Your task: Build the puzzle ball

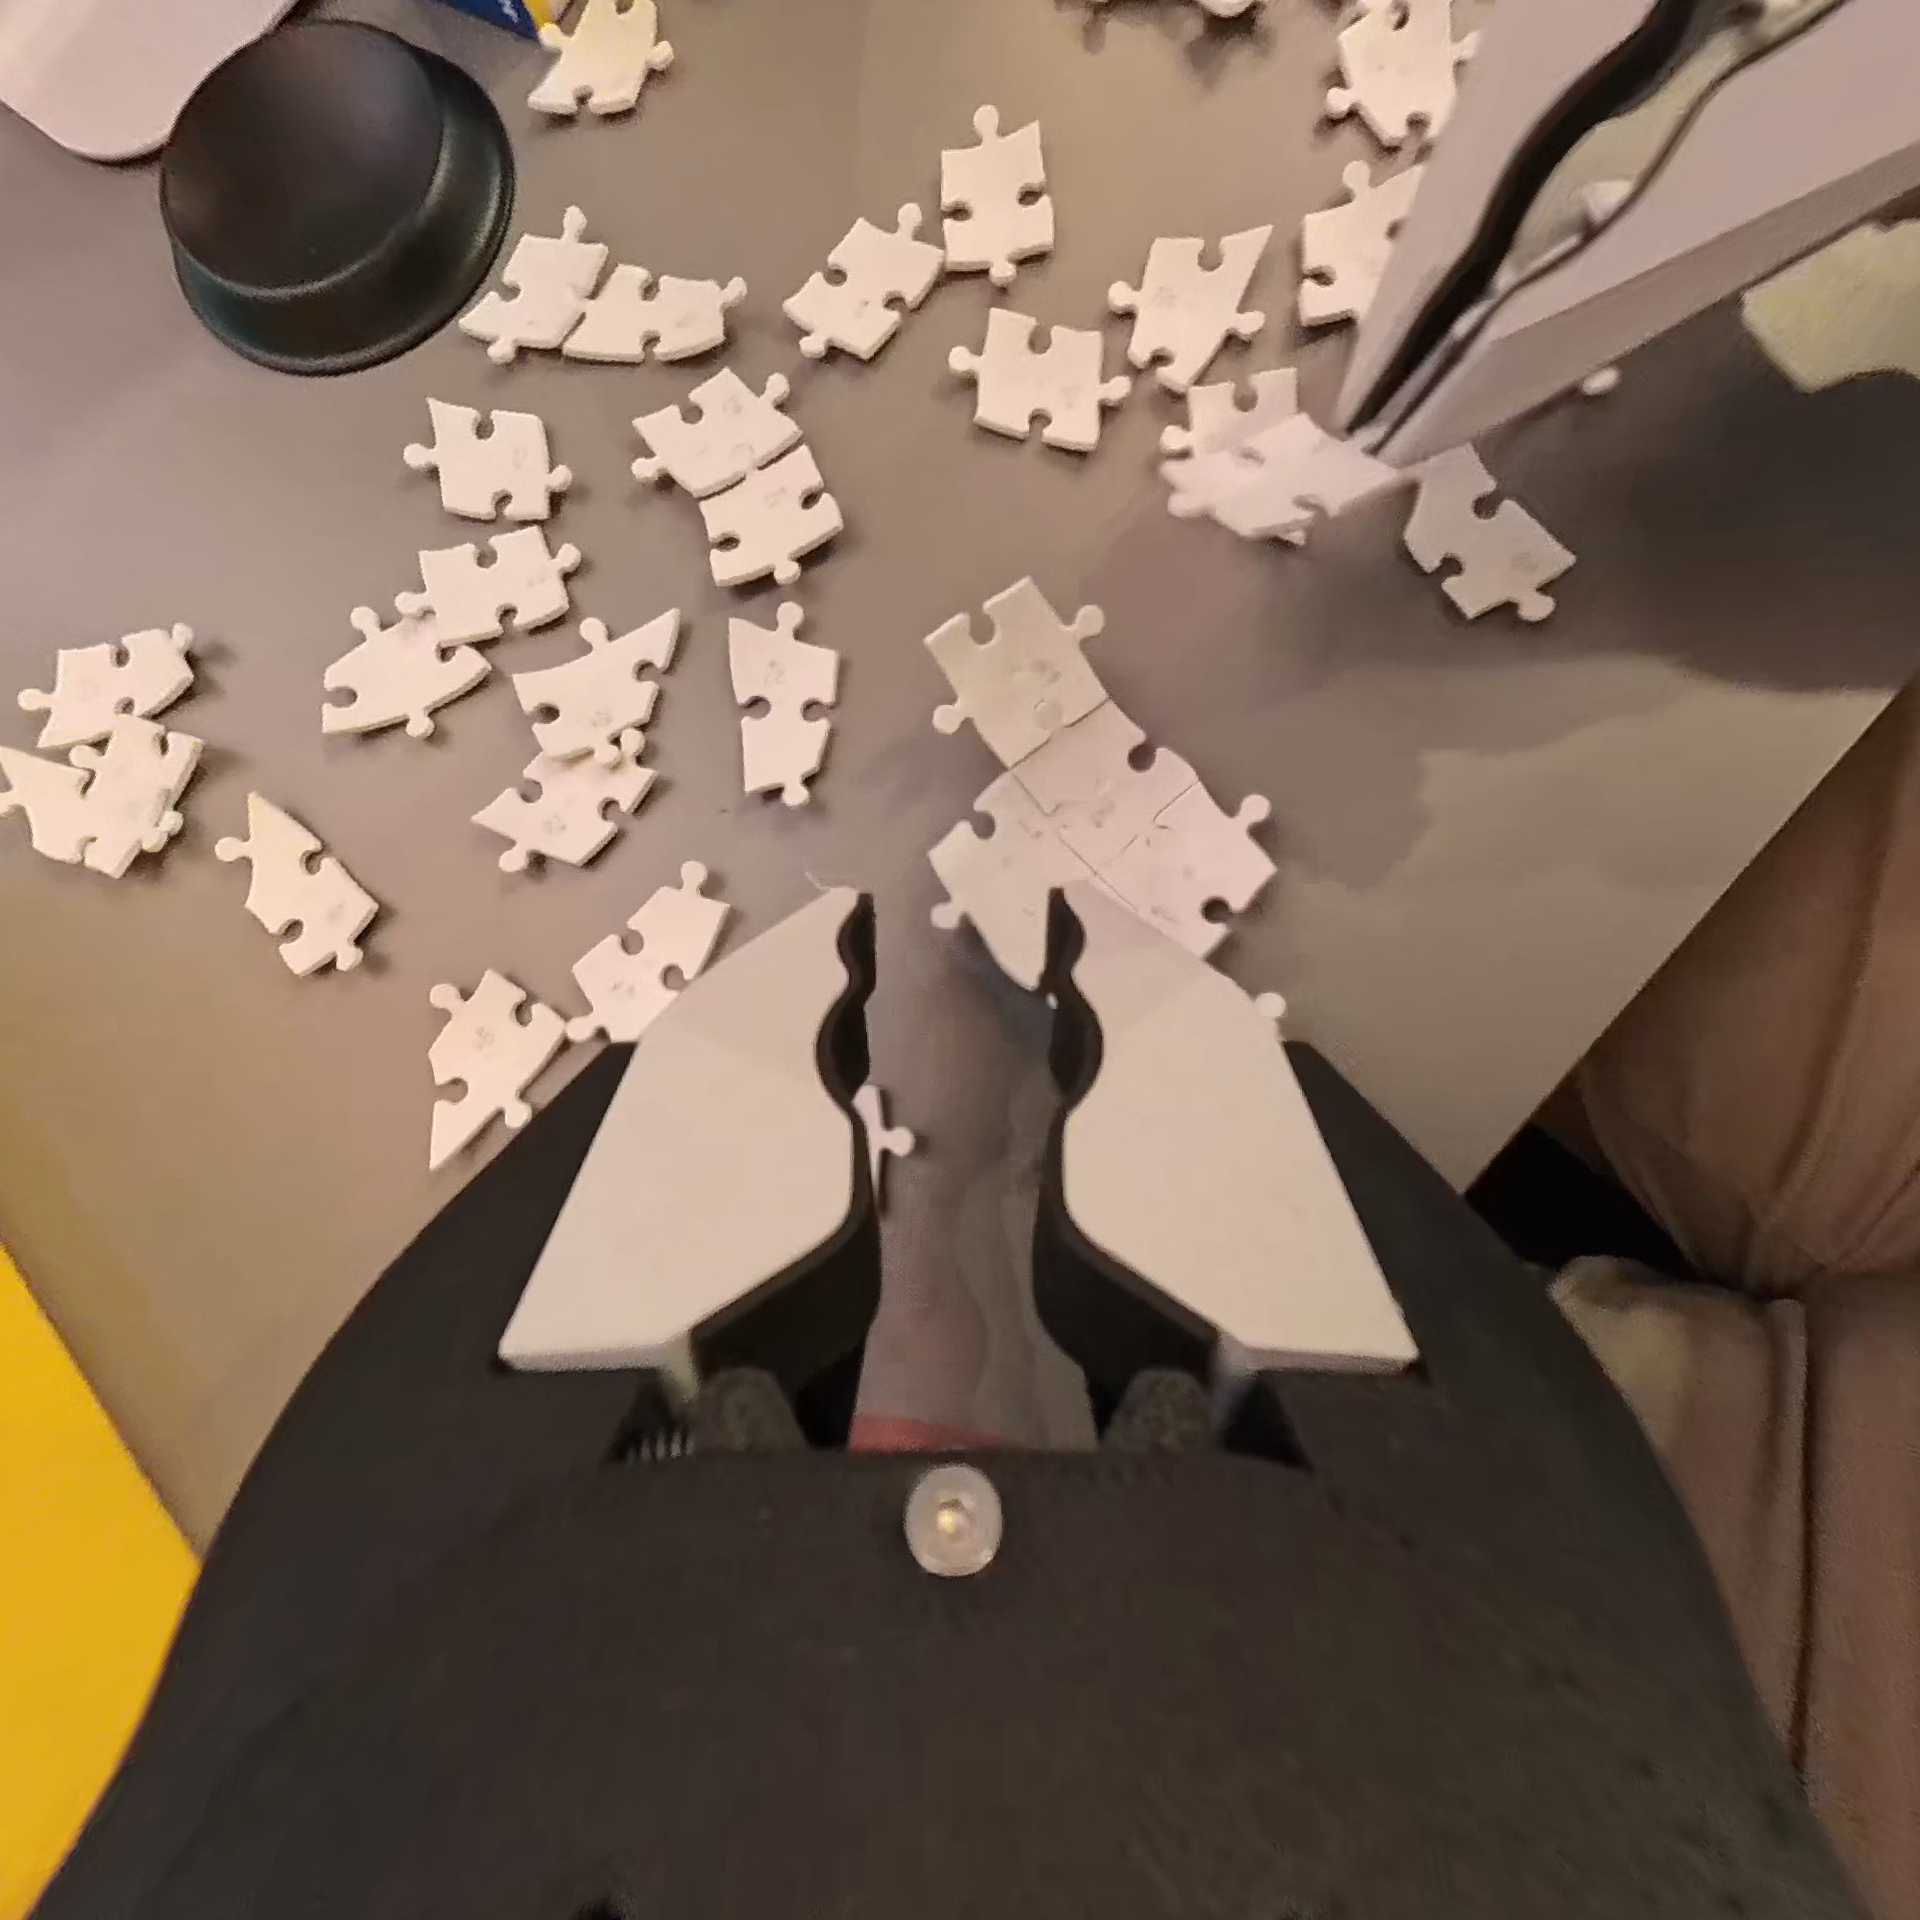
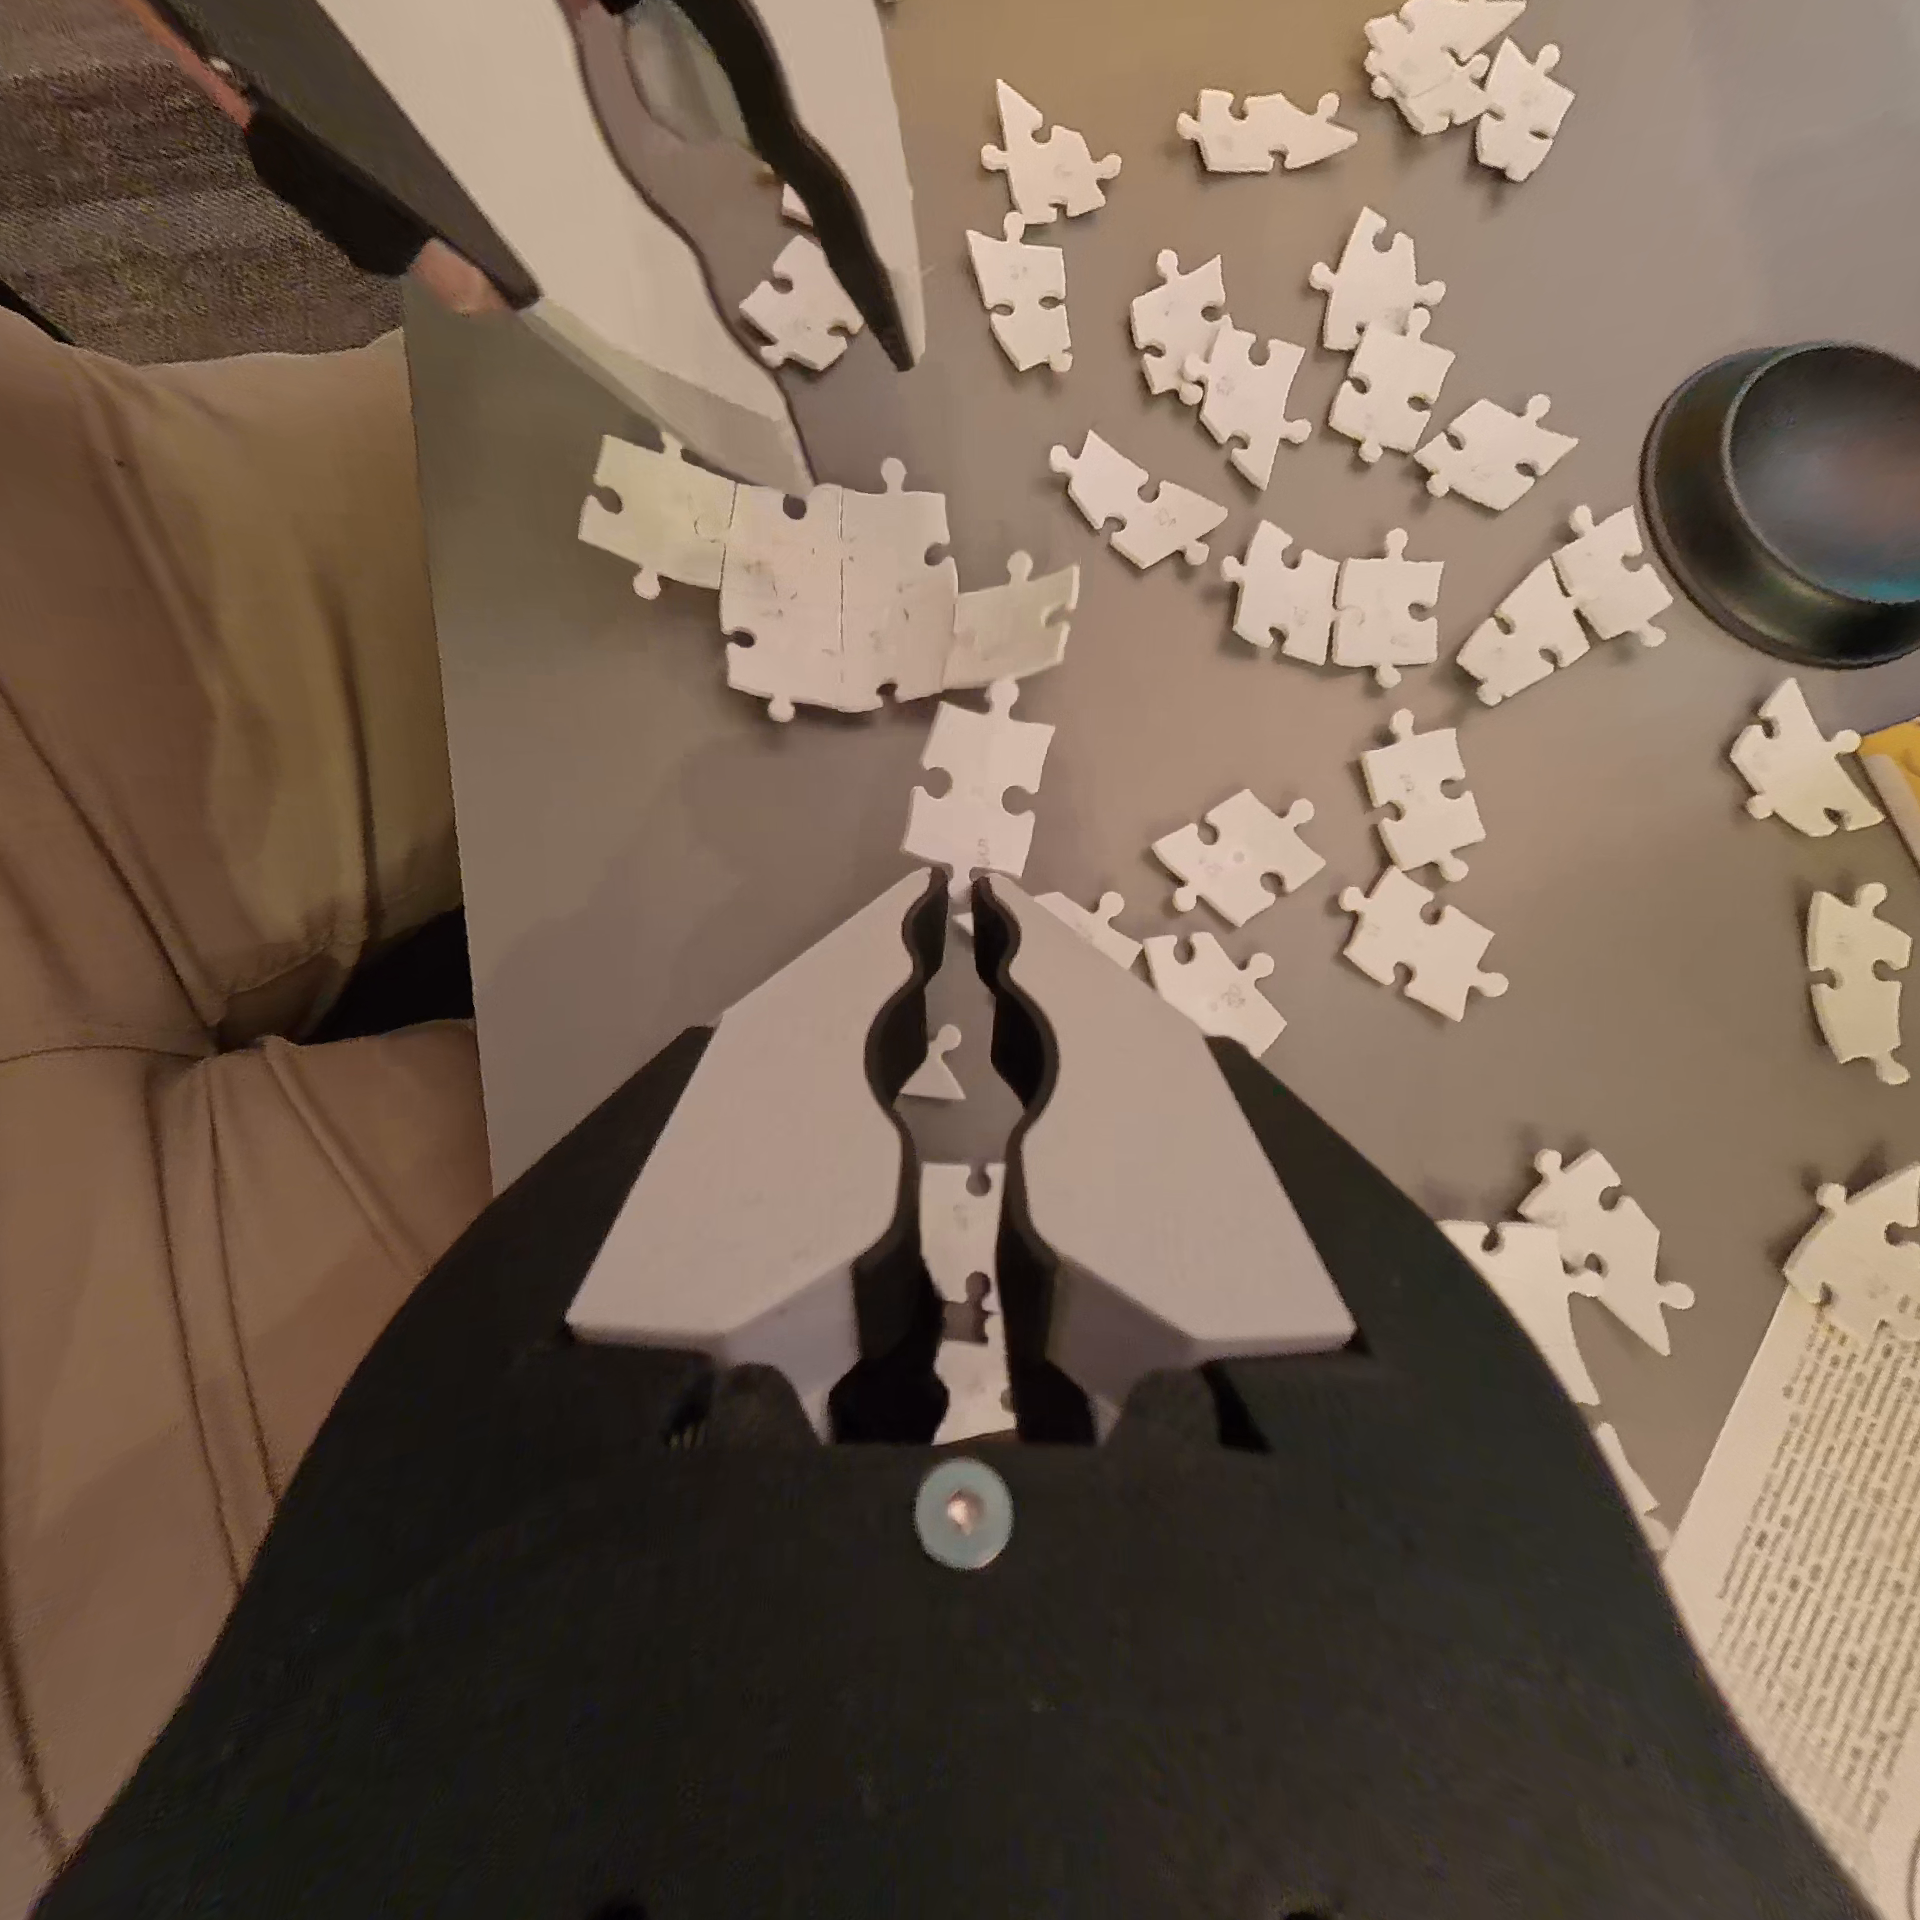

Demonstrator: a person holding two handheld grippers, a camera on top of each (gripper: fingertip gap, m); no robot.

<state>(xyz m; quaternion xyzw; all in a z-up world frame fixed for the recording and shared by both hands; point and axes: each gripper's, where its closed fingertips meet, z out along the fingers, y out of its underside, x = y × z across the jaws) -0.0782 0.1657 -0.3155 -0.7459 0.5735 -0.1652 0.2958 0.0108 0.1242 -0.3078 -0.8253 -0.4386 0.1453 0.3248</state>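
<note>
**Right tool pinches one piece beside the joined patch**

My left gripper (image 1: 961,914) has its fingers apart with nothing between them. Its right finger covers the near corner of the joined patch (image 1: 1101,810), so I cannot see whether the tip touches it. Under the fingers, parts of other pieces are hidden; only a tab shows in the gap.

My right gripper (image 2: 961,883) has its tips together on the near edge of a single piece (image 2: 977,795), which sits just short of the patch (image 2: 831,592) and apart from it. In the left view this piece is blurred and the right gripper (image 1: 1371,442) is cut off by the frame.

Faint marks on the pieces are too small to make out. Loose pieces (image 1: 499,468) spread across the table (image 1: 156,520) beyond the patch, toward the black stand (image 1: 332,197). The table edge runs close behind the patch, with a tan cushion (image 2: 208,727) past it. A bare strip of table lies between the patch and that edge. A printed sheet (image 2: 1808,1558), partly out of frame, overlaps pieces far from the patch.
</note>
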